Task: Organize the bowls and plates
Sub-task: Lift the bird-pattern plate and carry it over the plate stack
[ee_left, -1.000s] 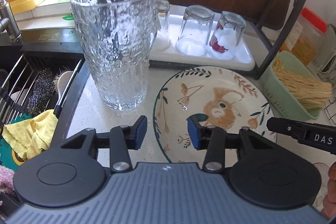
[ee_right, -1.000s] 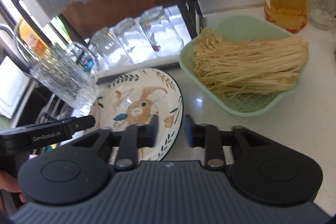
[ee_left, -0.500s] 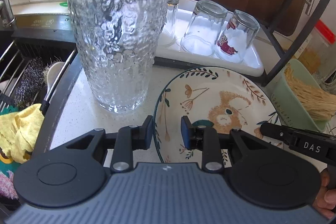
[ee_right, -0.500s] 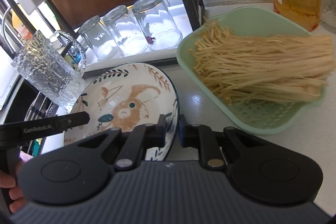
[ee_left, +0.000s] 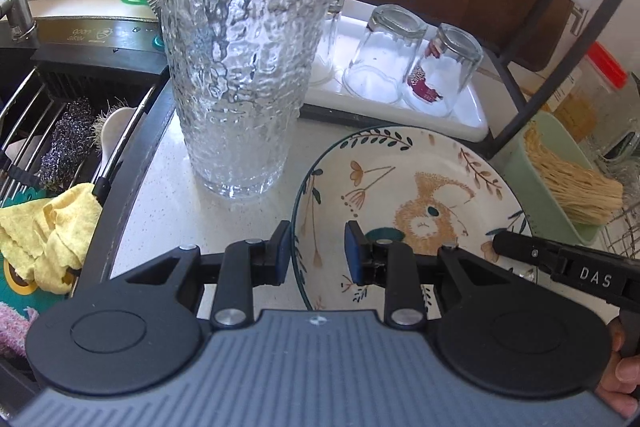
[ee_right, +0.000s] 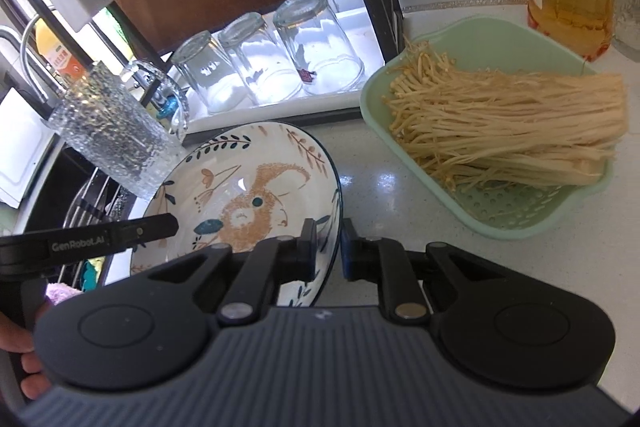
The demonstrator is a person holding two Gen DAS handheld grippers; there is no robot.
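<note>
Straddling both grippers' jaws, opposite rims of the plate.

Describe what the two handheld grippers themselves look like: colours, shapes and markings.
Both match: a ribbed grey body with two round black discs, black linkage arms with silver pivot pins, and blue pads on the fingertips. The left gripper shows as a black bar printed "GenRobot.AI" in the right wrist view; the right gripper shows as a black bar printed "DAS" in the left wrist view. Bare fingers hold each handle.
</note>
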